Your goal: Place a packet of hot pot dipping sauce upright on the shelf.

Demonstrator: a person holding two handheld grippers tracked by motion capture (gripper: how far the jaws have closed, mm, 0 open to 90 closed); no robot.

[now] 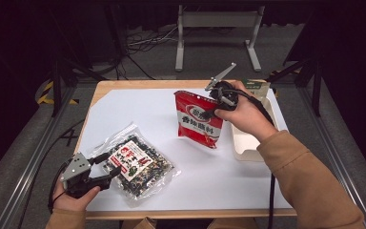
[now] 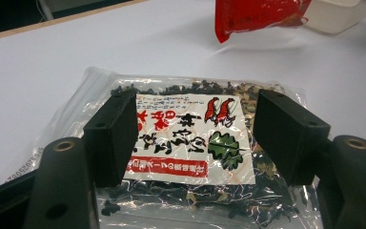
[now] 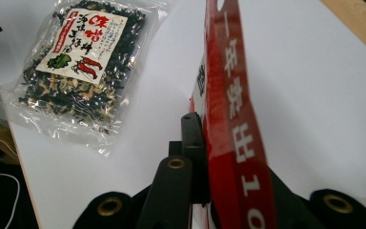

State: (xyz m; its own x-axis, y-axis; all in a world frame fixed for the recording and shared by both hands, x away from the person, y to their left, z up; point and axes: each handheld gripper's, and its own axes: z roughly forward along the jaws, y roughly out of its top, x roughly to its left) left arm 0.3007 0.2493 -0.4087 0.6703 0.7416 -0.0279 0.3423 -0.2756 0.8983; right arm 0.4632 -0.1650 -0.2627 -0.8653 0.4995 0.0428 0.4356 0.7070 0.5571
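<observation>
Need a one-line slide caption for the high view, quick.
Right gripper lifts a red pouch above the white mat; open left gripper straddles the clear bag.

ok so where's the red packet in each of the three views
High view: red packet right of centre, hanging from the right gripper.
Left gripper view: its lower corner at the top edge.
Right gripper view: edge-on, clamped.
Shared landmark: the clear spice bag on the white table.

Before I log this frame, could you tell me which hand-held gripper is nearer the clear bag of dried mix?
Left hand-held gripper: open beside the clear bag. The right holds the red pouch farther away.
</observation>
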